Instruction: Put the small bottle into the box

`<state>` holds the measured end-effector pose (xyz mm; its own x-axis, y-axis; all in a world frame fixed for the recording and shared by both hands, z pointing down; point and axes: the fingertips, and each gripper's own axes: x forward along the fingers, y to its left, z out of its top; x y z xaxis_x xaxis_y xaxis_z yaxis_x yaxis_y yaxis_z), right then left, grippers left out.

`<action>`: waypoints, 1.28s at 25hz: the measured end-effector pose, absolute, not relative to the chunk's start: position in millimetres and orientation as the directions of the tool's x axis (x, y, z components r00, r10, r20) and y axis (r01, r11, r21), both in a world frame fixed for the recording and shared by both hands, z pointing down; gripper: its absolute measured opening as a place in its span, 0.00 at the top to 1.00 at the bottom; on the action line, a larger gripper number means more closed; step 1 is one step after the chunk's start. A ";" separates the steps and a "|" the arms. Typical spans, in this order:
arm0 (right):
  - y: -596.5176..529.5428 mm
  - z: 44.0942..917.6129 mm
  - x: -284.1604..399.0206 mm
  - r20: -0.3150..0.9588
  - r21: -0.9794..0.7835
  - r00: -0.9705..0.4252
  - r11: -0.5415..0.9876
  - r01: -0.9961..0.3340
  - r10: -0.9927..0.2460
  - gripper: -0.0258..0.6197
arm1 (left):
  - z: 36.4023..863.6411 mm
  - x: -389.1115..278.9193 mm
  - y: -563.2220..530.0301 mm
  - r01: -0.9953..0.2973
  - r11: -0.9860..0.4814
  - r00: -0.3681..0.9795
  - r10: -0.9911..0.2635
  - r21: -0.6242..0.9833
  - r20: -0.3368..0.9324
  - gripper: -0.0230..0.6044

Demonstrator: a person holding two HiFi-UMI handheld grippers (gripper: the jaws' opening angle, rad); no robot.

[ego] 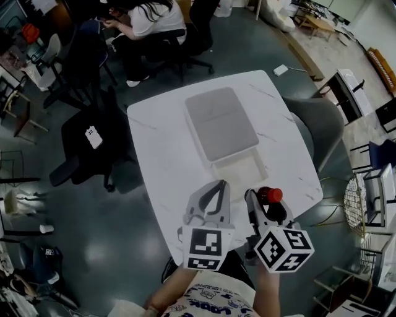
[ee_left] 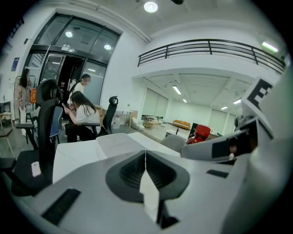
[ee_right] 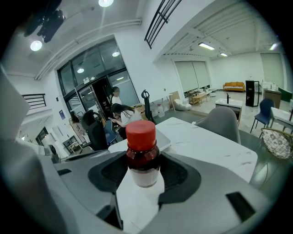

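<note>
The small bottle [ee_right: 142, 154] stands upright between the jaws of your right gripper [ee_right: 142, 181], which are closed against its lower body. It has a bright red screw cap and dark red contents, with a plain white label band round the bottom half. I can read no print on that band. From your head view, the bottle [ego: 270, 195] sits over the near right corner of the white table [ego: 158, 155], on your side of the box and not touching it.

The box [ego: 238, 170] lies flat in the middle of the table. A grey lid [ego: 221, 122] covers most of it, and a white strip shows at the end nearest you. I cannot tell whether anything lies inside.

Your left gripper [ee_left: 145, 155] has its jaws pressed together on nothing. It hovers just beside the right one, over the near edge of the table. Each gripper carries a cube with black-and-white square markers [ego: 205, 246].

Your shirt [ego: 213, 303] shows blue printed letters, but the bottom edge of the view cuts them off and they cannot be read.

A grey chair [ego: 322, 124] stands at the right side of the table. A black office chair [ego: 86, 145] with a small white thing on its seat stands to the left. Beyond the far edge, a person in a white top [ego: 151, 18] sits in another chair.
</note>
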<state>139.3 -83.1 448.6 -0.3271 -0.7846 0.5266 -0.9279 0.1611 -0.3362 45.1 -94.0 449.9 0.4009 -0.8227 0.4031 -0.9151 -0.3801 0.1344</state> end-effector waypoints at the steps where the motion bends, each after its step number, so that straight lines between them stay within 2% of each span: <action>1: -84.9 451.0 138.8 0.533 -0.334 -0.325 0.159 -0.929 -0.781 0.61 | 452.4 46.1 -95.0 -0.913 -0.383 0.405 -0.818 0.139 0.408 0.93; 9: -101.1 470.7 135.1 0.568 -0.333 -0.336 0.164 -0.929 -0.751 0.61 | 474.8 49.3 -101.9 -0.912 -0.370 0.411 -0.798 0.178 0.441 0.93; 32: -169.3 529.3 133.0 0.659 -0.366 -0.494 0.332 -0.869 -0.567 0.61 | 528.9 51.4 -141.2 -0.969 -0.154 0.239 -0.784 0.193 0.573 0.93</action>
<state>133.0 -169.3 529.3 -0.4944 -0.5667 0.6591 -0.8692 0.3321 -0.3664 51.4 -141.2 528.9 0.2391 -0.7841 0.5727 -0.9689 -0.1544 0.1931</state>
